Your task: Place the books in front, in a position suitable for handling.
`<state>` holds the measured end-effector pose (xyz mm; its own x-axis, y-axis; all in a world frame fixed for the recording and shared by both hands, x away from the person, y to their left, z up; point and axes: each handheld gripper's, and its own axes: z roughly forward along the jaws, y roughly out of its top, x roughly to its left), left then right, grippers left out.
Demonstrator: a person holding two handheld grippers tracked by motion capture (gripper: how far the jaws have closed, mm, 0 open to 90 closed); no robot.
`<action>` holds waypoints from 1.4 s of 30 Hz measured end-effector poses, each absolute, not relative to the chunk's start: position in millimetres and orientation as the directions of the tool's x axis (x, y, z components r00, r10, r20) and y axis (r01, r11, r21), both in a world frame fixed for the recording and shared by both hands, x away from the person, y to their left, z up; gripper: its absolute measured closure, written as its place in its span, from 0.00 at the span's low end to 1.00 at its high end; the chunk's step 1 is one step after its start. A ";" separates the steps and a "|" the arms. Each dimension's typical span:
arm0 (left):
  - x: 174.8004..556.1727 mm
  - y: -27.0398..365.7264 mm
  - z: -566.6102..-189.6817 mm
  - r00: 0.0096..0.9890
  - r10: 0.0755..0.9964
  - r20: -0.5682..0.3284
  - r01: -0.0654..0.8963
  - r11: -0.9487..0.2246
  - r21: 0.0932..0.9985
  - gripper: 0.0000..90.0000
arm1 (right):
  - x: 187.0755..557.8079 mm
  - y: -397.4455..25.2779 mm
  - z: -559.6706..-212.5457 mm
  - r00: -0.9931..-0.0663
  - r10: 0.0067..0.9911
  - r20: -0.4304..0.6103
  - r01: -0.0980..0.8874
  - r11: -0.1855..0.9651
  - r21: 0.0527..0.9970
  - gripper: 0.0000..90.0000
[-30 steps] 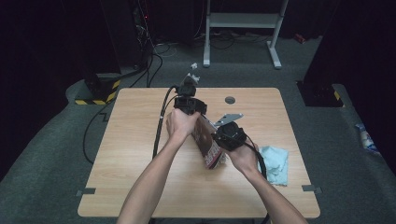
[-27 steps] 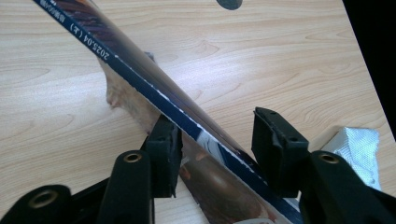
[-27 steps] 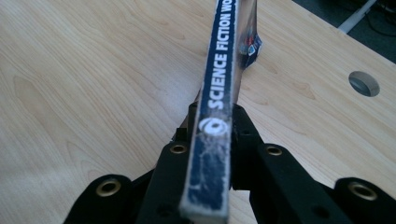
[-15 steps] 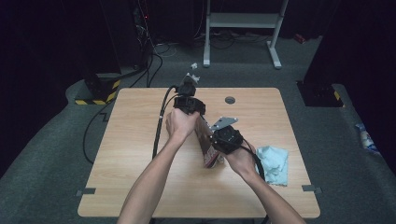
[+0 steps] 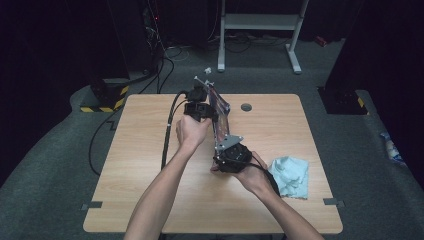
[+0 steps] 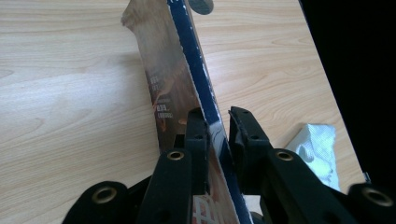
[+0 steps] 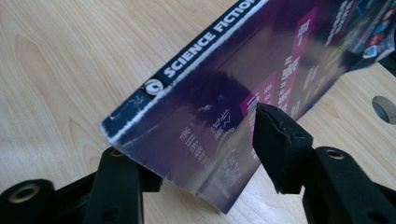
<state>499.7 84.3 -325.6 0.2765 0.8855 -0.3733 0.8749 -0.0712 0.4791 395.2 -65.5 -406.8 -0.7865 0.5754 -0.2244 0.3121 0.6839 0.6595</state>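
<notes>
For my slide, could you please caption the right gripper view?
Right tongs straddle a corner of a "Science Fiction" book above the wooden table.

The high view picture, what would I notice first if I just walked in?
Probably the book held up off the middle of the wooden table, tilted, with the left gripper pinching its far end and the right gripper at its near end. The spine reads SCIENCE FICTION in the right gripper view. Next, the pale blue cloth crumpled near the table's right edge.
</notes>
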 end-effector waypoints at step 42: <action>461.4 113.4 -301.1 0.575 0.797 -0.185 0.724 -0.390 0.569 0.93 | 416.6 -229.3 -464.0 -0.520 0.841 -0.150 0.662 0.507 0.552 0.53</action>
